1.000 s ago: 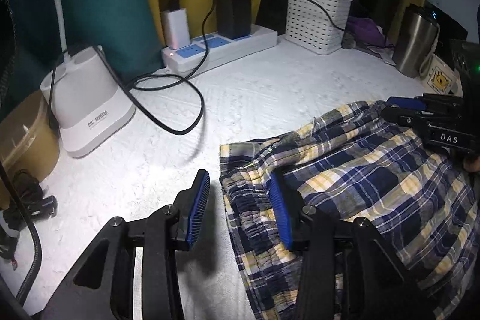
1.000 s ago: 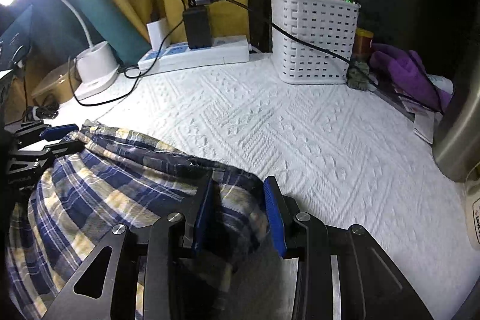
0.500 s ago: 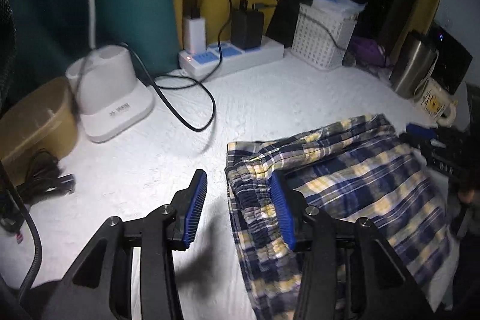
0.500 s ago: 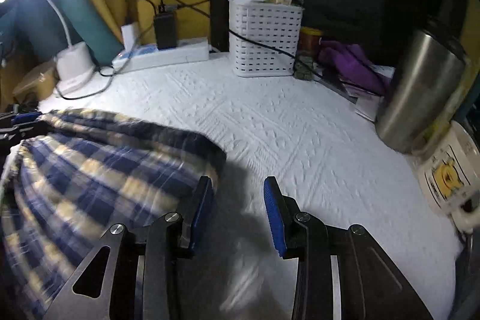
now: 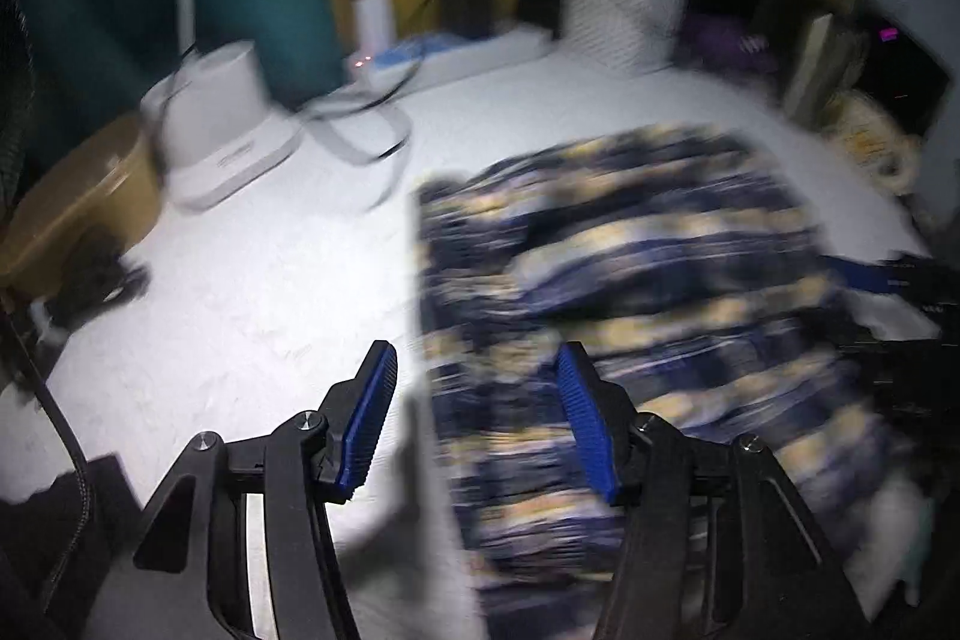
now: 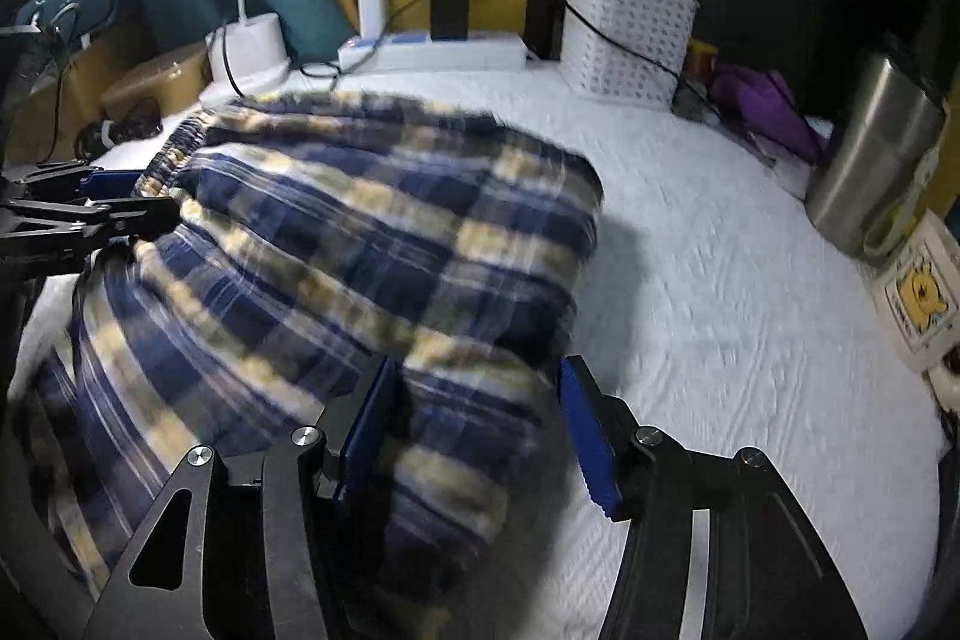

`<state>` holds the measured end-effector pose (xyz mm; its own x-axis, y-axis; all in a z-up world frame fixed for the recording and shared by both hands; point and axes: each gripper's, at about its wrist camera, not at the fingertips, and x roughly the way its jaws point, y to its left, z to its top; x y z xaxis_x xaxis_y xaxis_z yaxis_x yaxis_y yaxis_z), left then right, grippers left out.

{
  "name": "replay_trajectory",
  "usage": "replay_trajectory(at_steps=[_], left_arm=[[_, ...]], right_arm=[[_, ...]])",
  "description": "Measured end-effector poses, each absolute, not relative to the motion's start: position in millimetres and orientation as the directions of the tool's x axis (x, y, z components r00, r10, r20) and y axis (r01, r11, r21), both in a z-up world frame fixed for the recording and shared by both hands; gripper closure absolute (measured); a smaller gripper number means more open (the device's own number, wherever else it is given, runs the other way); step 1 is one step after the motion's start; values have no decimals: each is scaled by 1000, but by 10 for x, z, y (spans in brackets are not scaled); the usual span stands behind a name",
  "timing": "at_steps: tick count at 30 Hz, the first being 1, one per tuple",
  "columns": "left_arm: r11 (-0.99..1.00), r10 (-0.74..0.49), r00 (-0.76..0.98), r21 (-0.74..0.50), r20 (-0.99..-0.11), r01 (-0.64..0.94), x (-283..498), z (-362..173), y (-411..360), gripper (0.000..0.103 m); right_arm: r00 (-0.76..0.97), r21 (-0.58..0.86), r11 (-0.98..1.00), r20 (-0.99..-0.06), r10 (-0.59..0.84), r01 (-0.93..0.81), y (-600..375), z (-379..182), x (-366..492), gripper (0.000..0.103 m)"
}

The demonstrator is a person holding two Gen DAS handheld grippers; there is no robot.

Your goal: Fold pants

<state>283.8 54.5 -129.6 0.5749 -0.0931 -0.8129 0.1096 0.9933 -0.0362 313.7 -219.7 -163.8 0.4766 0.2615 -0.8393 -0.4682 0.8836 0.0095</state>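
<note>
The blue, yellow and white plaid pants (image 5: 630, 268) lie in a bunched heap on the white textured cloth (image 5: 270, 280). My left gripper (image 5: 477, 400) hovers over their left edge with its jaws opening. Fabric shows below the gap, and neither blue pad presses it. In the right wrist view the pants (image 6: 360, 232) fill the left half. My right gripper (image 6: 477, 412) stands over their near right corner, its jaws opening too, with cloth between the pads but not pinched. The left gripper (image 6: 138, 196) reaches in by the waistband there. The left wrist view is badly blurred.
Along the back stand a white lamp base (image 6: 249, 40), a power strip (image 6: 432, 52) with chargers and cables, and a white basket (image 6: 624, 34). A steel tumbler (image 6: 870, 148), a purple cloth (image 6: 762, 106) and a mug (image 6: 918, 292) sit at the right. A brown box (image 5: 78, 202) is at the left.
Both pairs of jaws have widened. Both views have drawn back from the rear of the table, and the right gripper now stands over the pants' corner instead of beside it.
</note>
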Motion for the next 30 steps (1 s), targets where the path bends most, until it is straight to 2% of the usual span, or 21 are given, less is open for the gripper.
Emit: replay_trajectory(at_steps=[2,7,12,16,21,30], left_arm=[[994,-101,570,-56,-815,95,2848,-1323,594,39],[996,-78,617,-40,-783,76,2697,-1078,564,39],[990,-141,626,-91,-767,112,2485,-934,497,39],[981,-171,592,-78,-788,180,2348,-1051,286,39],[986,-147,544,-78,-826,148,2303,-1280,284,39],[987,-147,543,-91,-827,130,2196,-1339,479,33]], right_arm=[[483,-2,889,-840,247,-458,-2251,-1614,3099,45],[506,-27,900,-834,219,-435,-2363,-1488,3005,44],[509,10,863,-804,307,-505,-2279,-1310,2781,44],[487,17,841,-809,330,-541,-2167,-1346,2675,44],[464,11,839,-830,311,-544,-2180,-1476,2590,44],[442,51,850,-837,323,-525,-2392,-1542,2495,43]])
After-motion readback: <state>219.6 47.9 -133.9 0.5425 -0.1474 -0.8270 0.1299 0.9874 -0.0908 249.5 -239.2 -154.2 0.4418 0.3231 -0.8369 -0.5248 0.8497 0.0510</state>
